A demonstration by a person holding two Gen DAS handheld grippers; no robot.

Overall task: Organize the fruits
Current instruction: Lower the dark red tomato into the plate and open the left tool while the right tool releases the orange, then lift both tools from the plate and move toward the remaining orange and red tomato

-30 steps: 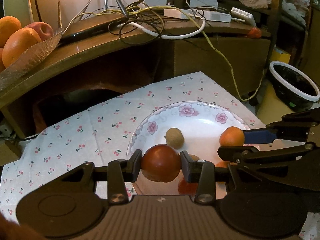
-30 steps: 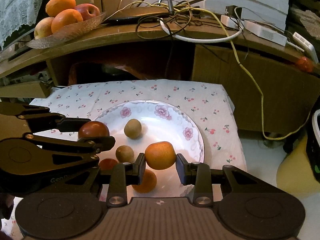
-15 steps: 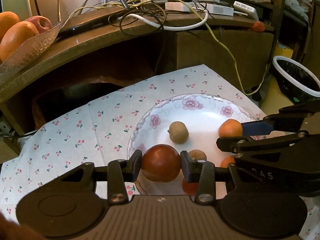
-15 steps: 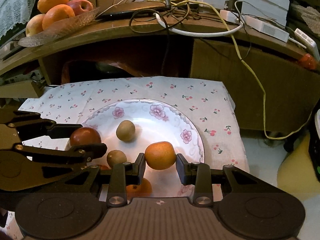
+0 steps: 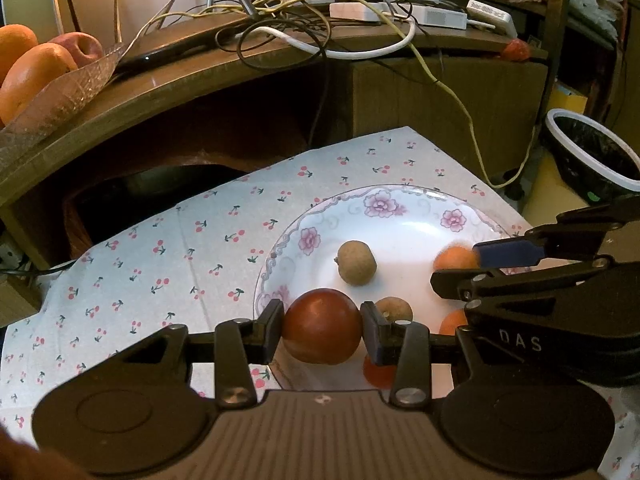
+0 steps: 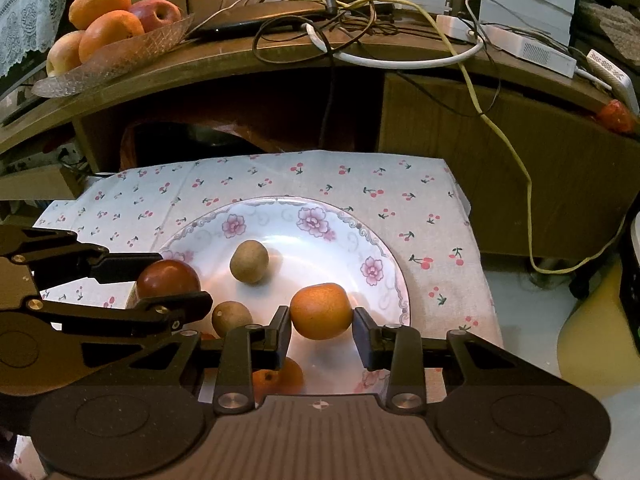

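On the far left, a glass dish (image 6: 120, 56) is sitting on a wooden shelf, holding oranges and a red apple; I am judging it to be where sorted fruit may be going, though nothing confirms that.

Below and nearer, a cherry-print cloth (image 5: 160, 256) is covering the low surface, and a white floral plate (image 6: 320, 220) is resting on it, keeping the loose fruit from rolling off.

I am holding my left hand-held gripper (image 5: 322, 326) over the plate's near left edge, its pads pinching a dark red fruit (image 5: 322, 326) from both sides at its widest part, which is keeping the round skin from slipping. The fruit is hanging clear above the plate.

Further right on the plate, two small brown fruits (image 6: 249, 261) are lying untouched, one toward the middle and one nearer to me. A small orange fruit (image 6: 276, 380) is lying at the near rim, partly hidden under my grippers.

I am holding my right hand-held gripper (image 6: 322, 312) over the plate's near right part, its pads gripping an orange fruit (image 6: 322, 312), also lifted off the plate. Both grippers are tilting downward side by side, so each fruit is staying in view.

Far right, a tangle of cables (image 5: 304, 20) is lying on the shelf, and a dark bin (image 5: 592, 152) is standing on the floor.
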